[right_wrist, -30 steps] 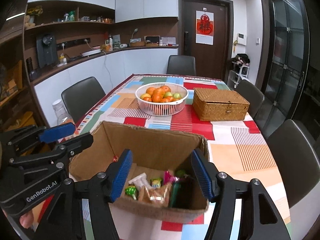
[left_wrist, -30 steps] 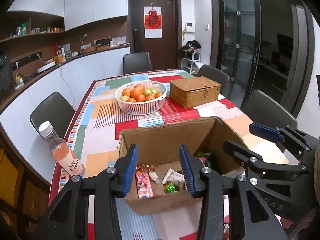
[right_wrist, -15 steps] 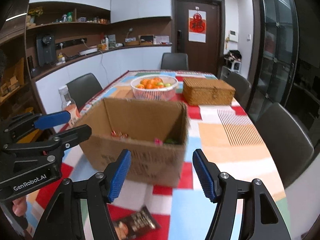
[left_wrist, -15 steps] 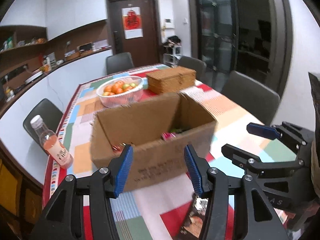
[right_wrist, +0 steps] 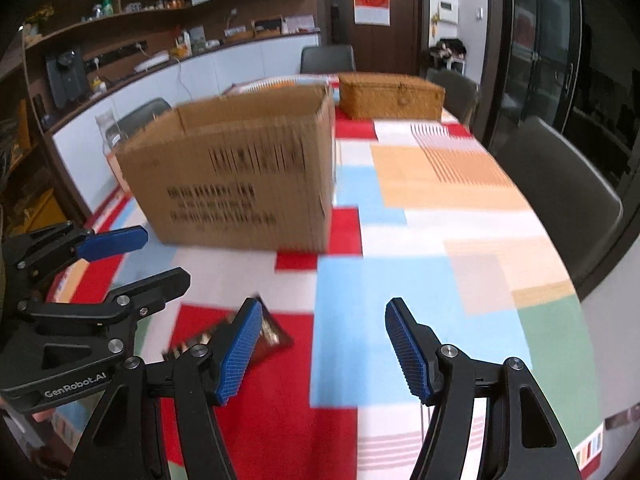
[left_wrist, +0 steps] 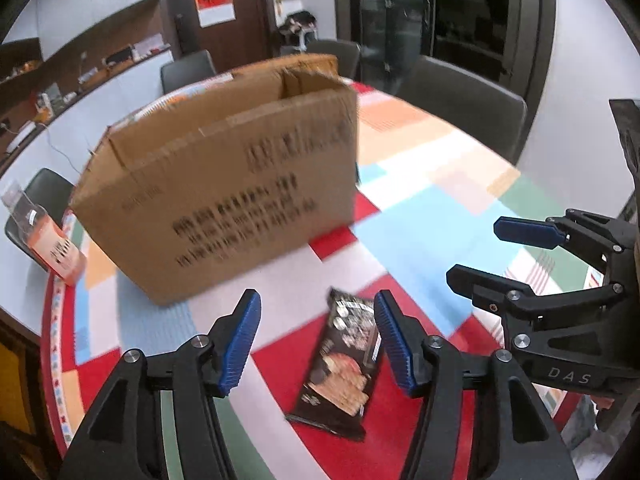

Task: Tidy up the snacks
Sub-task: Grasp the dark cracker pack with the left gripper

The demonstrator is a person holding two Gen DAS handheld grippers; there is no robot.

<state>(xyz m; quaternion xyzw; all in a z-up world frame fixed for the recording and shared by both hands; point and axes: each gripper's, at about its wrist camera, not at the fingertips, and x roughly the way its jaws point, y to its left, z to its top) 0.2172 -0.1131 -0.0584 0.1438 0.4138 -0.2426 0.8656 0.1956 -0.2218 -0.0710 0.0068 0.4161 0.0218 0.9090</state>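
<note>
Left black two-finger gripper with blue ribbed pads tilted downward, jaws apart and just been opening; dark snack packet lies below, between the 2 fingers, nearer the right pad, not pressed. Right black two-finger gripper with blue ribbed pads also tilted down, jaws parted, nothing between the fingers; the packet sits behind its left pad. The 2 grippers are side by side, apart.

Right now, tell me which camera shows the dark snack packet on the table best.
The left wrist view: the dark snack packet lies almost whole in front of the left gripper. In the right wrist view the right gripper hides part of it, blurred.
</note>
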